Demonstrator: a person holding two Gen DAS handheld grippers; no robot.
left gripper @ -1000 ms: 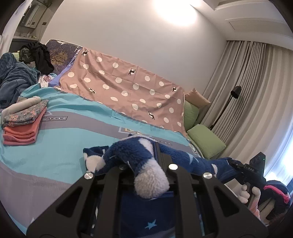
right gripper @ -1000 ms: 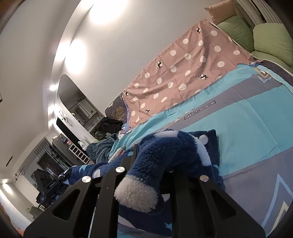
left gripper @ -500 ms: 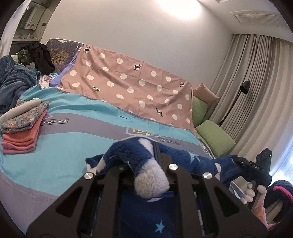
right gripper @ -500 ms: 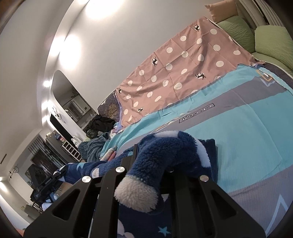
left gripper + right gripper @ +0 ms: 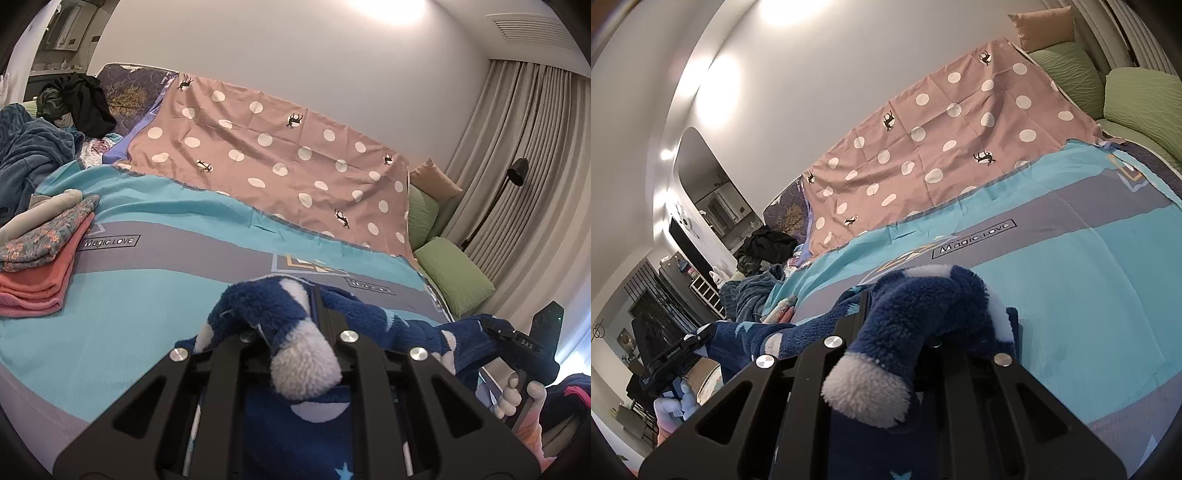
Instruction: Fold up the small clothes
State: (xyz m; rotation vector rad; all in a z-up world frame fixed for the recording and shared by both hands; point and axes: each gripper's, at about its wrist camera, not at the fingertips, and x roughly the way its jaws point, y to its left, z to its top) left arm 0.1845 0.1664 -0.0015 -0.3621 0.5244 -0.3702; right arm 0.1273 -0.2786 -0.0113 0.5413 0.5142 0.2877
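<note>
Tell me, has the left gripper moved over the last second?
Yes. The left gripper, shut on the fleece garment, has swung: the folded stack drifted left and the floor lamp rose.

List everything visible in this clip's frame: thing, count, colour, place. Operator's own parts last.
fleece garment: one, navy with white patches and stars, stretched between both grippers above the bed
bedsheet: one, turquoise and grey, covering the bed
dotted cloth: one, dusty pink with white dots, far side of the bed
folded stack: one, coral, floral and beige, left on the sheet
pillows: two green, one tan, far right
floor lamp: one, black, by the curtains
left gripper: black, clamped on fleece
right gripper: black, clamped on fleece
</note>
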